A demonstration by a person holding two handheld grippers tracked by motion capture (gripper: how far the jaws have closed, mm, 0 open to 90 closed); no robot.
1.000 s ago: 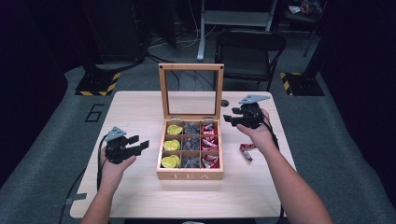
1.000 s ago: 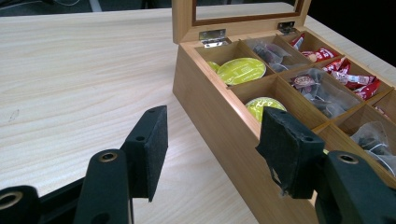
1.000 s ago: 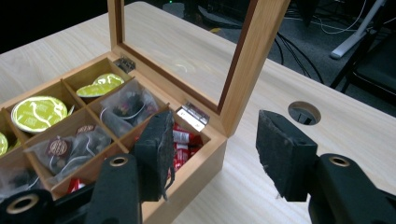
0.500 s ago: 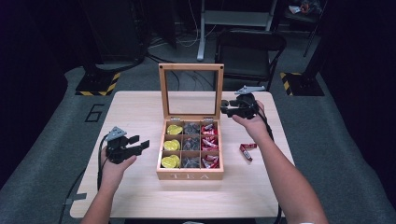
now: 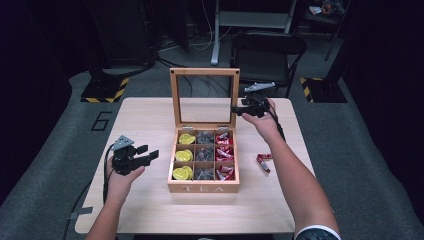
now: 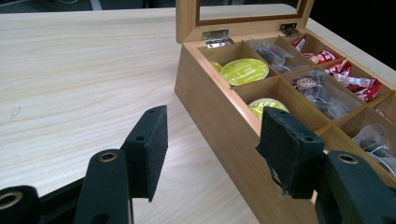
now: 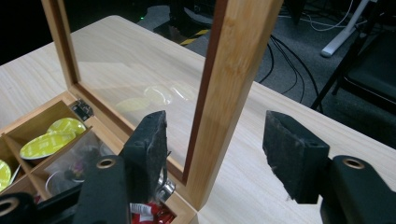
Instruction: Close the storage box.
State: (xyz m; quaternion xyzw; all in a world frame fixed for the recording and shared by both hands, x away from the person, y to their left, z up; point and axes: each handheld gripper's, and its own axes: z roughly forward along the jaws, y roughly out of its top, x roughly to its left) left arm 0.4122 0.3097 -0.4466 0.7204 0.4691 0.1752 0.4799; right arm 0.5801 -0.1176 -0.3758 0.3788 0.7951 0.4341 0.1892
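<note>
A wooden tea box (image 5: 202, 189) stands mid-table with its glass-windowed lid (image 5: 204, 71) upright. Yellow capsules (image 5: 183, 156) fill the left column, dark tea bags (image 5: 204, 155) the middle and red packets (image 5: 224, 155) the right. My right gripper (image 5: 236, 110) is at the lid's right edge. Its jaws have just been opening, and the lid's side frame (image 7: 229, 70) stands between the pads (image 7: 152, 140) without touching them. My left gripper (image 5: 149, 154) rests open left of the box, level with its side wall (image 6: 219, 121), nothing between its fingers.
A loose red packet (image 5: 263, 162) lies on the table (image 5: 140, 120) to the right of the box, under my right forearm. A black chair (image 5: 267, 52) stands behind the far table edge. Bare tabletop lies to the left of the box and in front of it.
My right gripper has moved left and away from me to the lid's right edge, and its jaws stand wider. The left gripper has kept still.
</note>
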